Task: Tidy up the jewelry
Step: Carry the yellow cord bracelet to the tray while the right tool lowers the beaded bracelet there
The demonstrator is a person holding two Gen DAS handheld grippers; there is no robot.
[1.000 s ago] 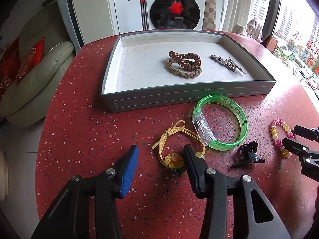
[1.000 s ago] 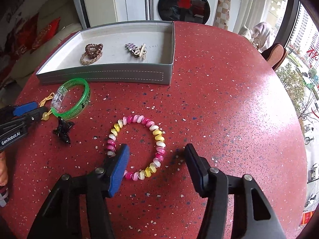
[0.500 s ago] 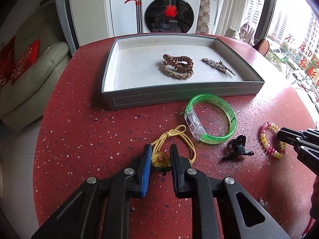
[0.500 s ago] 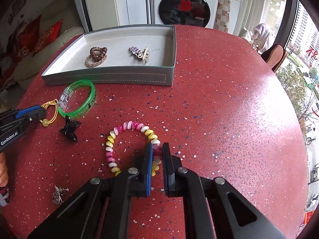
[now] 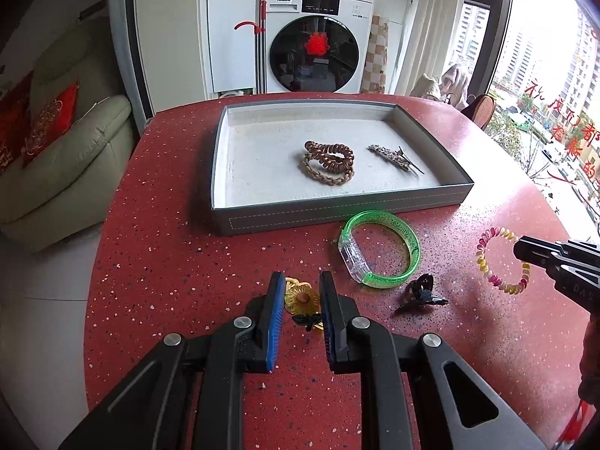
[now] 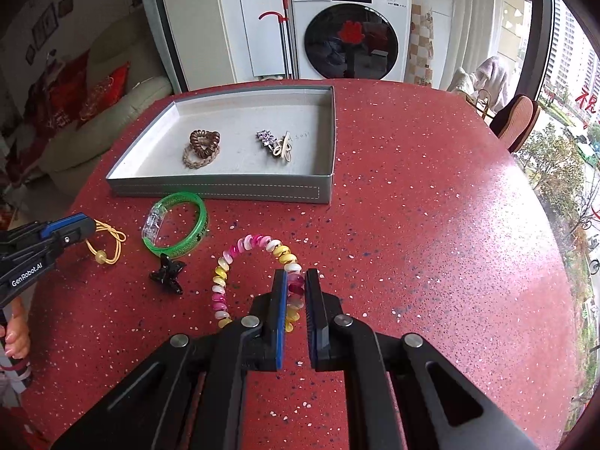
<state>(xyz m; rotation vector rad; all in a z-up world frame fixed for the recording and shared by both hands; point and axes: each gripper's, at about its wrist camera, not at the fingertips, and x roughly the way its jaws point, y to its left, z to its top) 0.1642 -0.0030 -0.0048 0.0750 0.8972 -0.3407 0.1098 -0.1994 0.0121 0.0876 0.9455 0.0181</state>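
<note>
My left gripper (image 5: 302, 281) is shut on the yellow flower hair tie (image 5: 300, 299); its elastic loop (image 6: 108, 240) trails from the fingers just over the red table. My right gripper (image 6: 296, 276) is shut on the pink and yellow spiral bracelet (image 6: 220, 285), pinching its near right side while the rest arcs to the left. In the left wrist view the right gripper (image 5: 519, 249) enters from the right at the bracelet (image 5: 483, 262). The grey tray (image 5: 337, 218) lies beyond, holding brown spiral ties (image 5: 330, 157) and a jewelled hair clip (image 5: 393, 157).
A green bangle (image 5: 412, 243) with a clear clasp and a black claw clip (image 5: 420, 294) lie on the table between the two grippers, just before the tray's front wall (image 6: 225, 189). A sofa stands left, a washing machine behind, and the table's edge curves on the right.
Both grippers went from open to shut, the left on the flower hair tie, the right on the spiral bracelet. Both have since risen a little with them.
</note>
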